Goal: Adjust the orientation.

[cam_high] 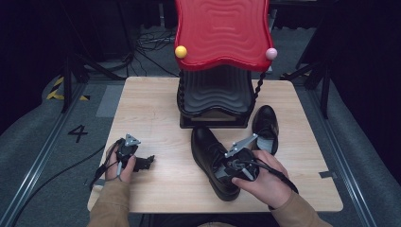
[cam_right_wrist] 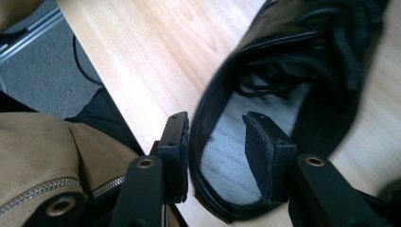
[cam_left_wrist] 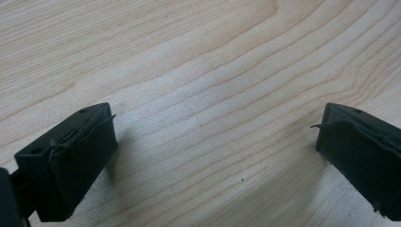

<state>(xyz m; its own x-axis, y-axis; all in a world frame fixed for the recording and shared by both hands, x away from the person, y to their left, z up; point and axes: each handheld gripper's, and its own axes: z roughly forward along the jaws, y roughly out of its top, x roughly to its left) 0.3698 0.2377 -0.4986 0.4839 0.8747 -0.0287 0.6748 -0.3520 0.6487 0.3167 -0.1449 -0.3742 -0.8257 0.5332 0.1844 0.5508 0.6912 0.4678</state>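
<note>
Two black leather shoes lie on the wooden table [cam_high: 156, 109]. The nearer shoe [cam_high: 208, 149] points away from me, and the second shoe [cam_high: 265, 124] rests to its right, closer to the rack. My right gripper [cam_high: 223, 170] is at the nearer shoe's heel. In the right gripper view the right gripper [cam_right_wrist: 215, 125] stands open astride the shoe [cam_right_wrist: 302, 38]: one jaw is outside the heel collar and the other is inside, over the grey insole [cam_right_wrist: 227, 156], with a gap left. My left gripper [cam_high: 145, 162] rests near the table's left front, and the left gripper [cam_left_wrist: 215, 118] is open wide over bare wood.
A shoe rack with a red wavy top shelf [cam_high: 222, 28] and a black lower shelf [cam_high: 215, 94] stands at the back centre, carrying a yellow knob [cam_high: 180, 51] and a pink knob [cam_high: 270, 53]. My tan sleeve [cam_right_wrist: 47, 142] is close to the table's front edge.
</note>
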